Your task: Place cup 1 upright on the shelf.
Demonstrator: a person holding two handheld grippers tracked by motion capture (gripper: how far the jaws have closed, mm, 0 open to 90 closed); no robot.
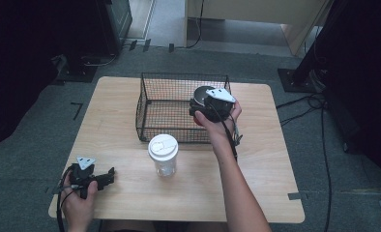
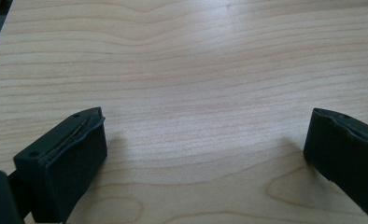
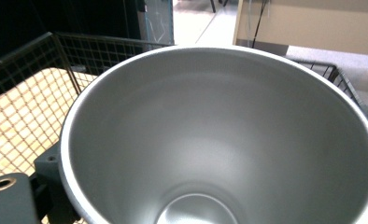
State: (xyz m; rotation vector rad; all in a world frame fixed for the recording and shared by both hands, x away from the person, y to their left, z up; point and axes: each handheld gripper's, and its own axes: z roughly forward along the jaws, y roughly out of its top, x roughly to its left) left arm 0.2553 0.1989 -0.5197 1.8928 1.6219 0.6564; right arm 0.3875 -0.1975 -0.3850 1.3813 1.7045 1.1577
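The right gripper (image 1: pixel 201 112) clamps a metal cup (image 3: pixel 219 135) above the wire basket (image 1: pixel 150 104), its jaws mostly hidden; the left gripper (image 2: pixel 205 140) gapes empty.

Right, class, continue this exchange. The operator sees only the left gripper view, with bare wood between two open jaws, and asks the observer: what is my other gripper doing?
Observer: The right gripper is holding a metal cup over the right part of a wire basket.
Operator: Is anything inside that cup?
Observer: No. The right gripper view looks straight into it, and its silver inside is empty.
Operator: Is anything else on the table?
Observer: Yes, a clear cup with a white lid stands upright just in front of the basket.
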